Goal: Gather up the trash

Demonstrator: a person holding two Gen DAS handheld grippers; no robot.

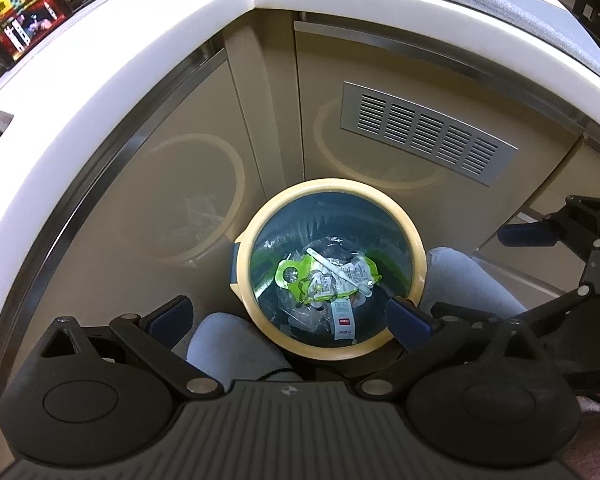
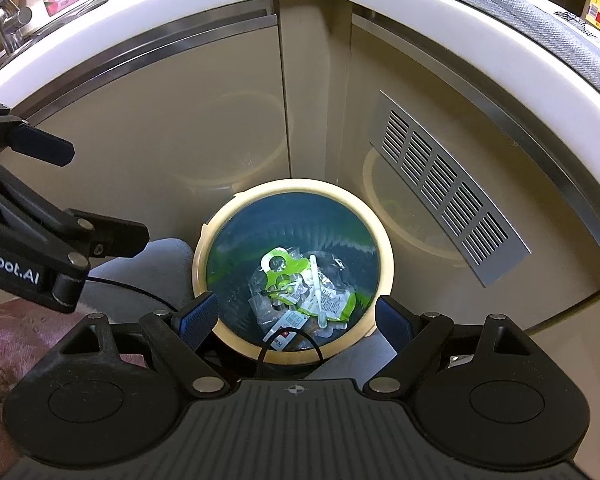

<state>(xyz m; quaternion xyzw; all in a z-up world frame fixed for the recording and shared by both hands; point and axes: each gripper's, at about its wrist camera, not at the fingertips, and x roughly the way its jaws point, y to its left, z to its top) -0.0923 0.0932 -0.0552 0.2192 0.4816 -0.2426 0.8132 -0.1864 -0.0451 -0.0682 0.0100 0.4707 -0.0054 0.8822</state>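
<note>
A round trash bin with a cream rim (image 1: 414, 240) (image 2: 384, 252) and dark liner stands on the floor in the cabinet corner. Inside lie a green wrapper (image 1: 324, 276) (image 2: 300, 284), a white plastic stick (image 1: 340, 270) (image 2: 318, 292), clear plastic and a small white label. My left gripper (image 1: 290, 316) hovers above the bin, open and empty. My right gripper (image 2: 296, 318) also hovers above the bin, open and empty. The right gripper shows at the right in the left wrist view (image 1: 560, 236), and the left gripper shows at the left in the right wrist view (image 2: 60, 200).
Beige cabinet doors with a metal vent grille (image 1: 428, 132) (image 2: 448, 192) surround the bin. A white countertop edge (image 1: 100, 80) (image 2: 440, 4) curves overhead, with packages on top. The person's jeans-clad knees (image 1: 228, 344) (image 1: 464, 280) flank the bin. A pink cloth (image 2: 16, 332) lies at left.
</note>
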